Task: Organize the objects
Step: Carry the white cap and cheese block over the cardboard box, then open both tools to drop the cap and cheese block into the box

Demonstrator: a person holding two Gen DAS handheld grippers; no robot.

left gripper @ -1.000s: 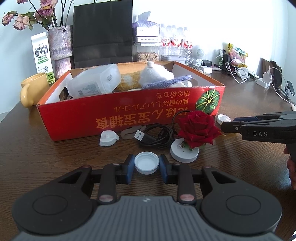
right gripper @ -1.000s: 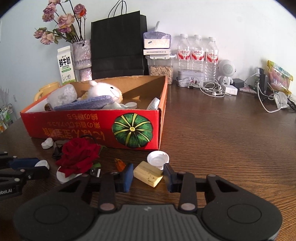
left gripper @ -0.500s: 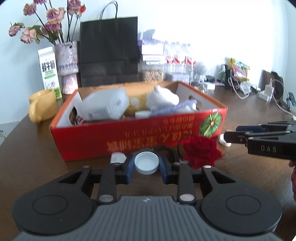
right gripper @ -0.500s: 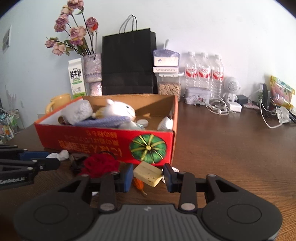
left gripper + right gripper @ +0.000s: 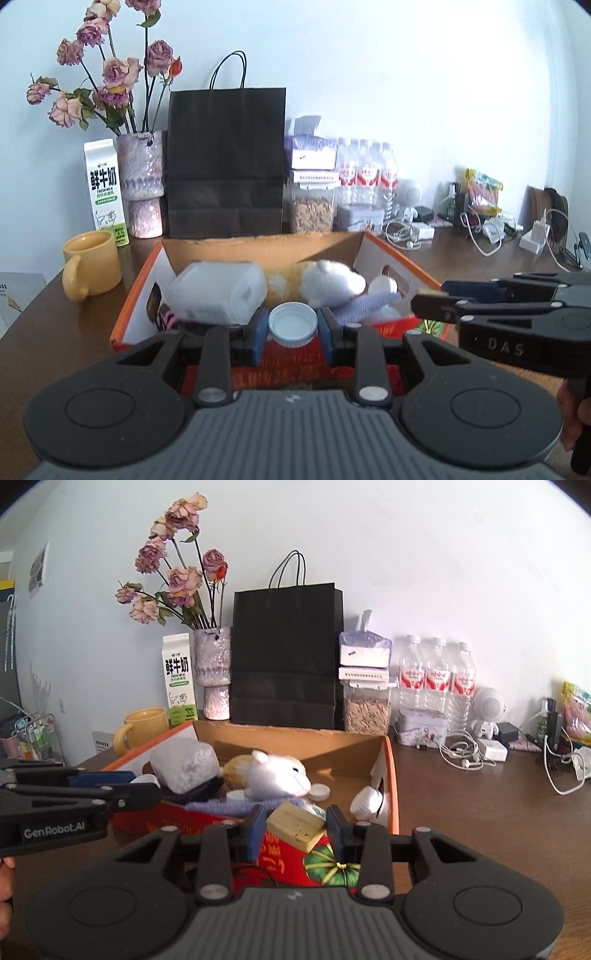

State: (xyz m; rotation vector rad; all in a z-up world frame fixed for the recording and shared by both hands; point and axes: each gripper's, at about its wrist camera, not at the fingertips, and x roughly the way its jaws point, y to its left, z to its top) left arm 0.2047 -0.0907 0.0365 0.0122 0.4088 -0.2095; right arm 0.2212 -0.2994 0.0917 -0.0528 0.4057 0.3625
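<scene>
Both grippers have risen since a second ago: the lid and the block were down at the tabletop in front of the box then, and now they sit level with its front rim.

My left gripper (image 5: pixel 293 325) is clamped on a small round white plastic lid (image 5: pixel 293 323), its blue pads pressing either side. My right gripper (image 5: pixel 295 825) is closed on a pale yellow rectangular block (image 5: pixel 295 825), which sits tilted between the pads. Each gripper shows in the other's view, side by side.

Just beyond both is the red cardboard box (image 5: pixel 390 775) with the green pumpkin print on its front wall. Inside it lie a clear plastic container (image 5: pixel 218 291), a white and tan plush toy (image 5: pixel 273 775), a lavender knitted cloth (image 5: pixel 364 304) and a couple of loose white caps (image 5: pixel 318 792).

Left of the box on the brown wooden table (image 5: pixel 480 812) stands a yellow mug (image 5: pixel 92 267). Behind the box, along the wall, are a milk carton (image 5: pixel 105 192), a vase of dried pink roses (image 5: pixel 142 181), a black paper bag (image 5: pixel 286 657), a jar of seeds (image 5: pixel 365 709), three water bottles (image 5: pixel 437 679) and a tangle of chargers and cables (image 5: pixel 461 753).
</scene>
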